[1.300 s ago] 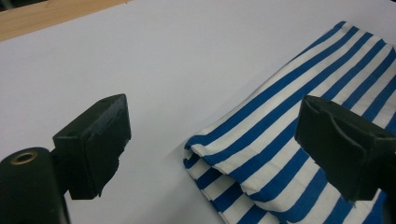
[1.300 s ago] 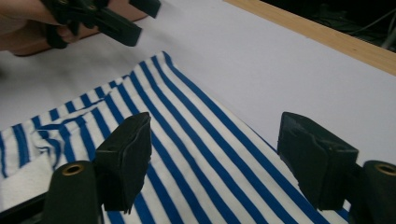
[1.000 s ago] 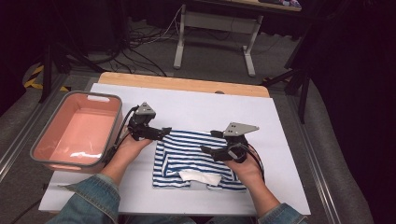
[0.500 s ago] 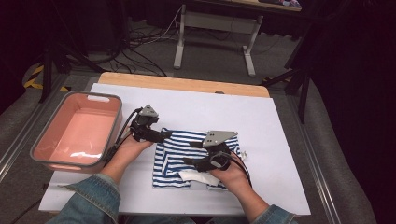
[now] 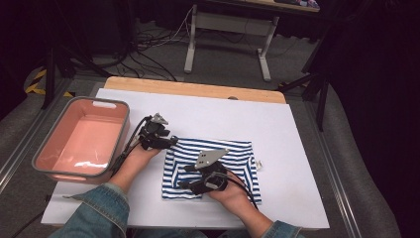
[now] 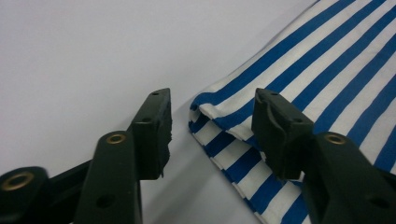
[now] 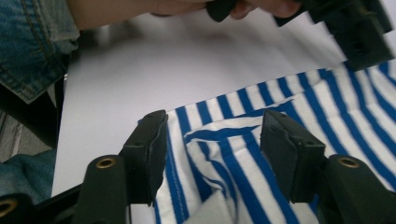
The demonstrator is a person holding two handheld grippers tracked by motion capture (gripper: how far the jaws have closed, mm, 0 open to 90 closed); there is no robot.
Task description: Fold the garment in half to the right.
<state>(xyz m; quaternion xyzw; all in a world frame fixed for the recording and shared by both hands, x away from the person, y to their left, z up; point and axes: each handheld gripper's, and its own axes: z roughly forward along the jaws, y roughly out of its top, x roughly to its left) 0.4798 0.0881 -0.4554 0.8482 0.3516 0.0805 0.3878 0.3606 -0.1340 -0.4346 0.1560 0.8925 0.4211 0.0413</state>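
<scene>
Both hand-held grippers closing, jaws not yet pinching. Left hand-held gripper [image 6: 212, 135] straddles striped shirt [image 5: 208, 166] corner at ten o'clock; right hand-held gripper [image 7: 212, 156] over collar. Risk: snagging only the top layer.

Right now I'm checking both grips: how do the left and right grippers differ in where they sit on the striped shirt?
The left gripper straddles the striped shirt's far-left folded corner, one jaw over the white table cover; the right gripper sits over the near-left edge, both jaws above cloth. The left's jaws have just been closing faster than the right's. Both have cloth between jaws that do not press it.
</scene>
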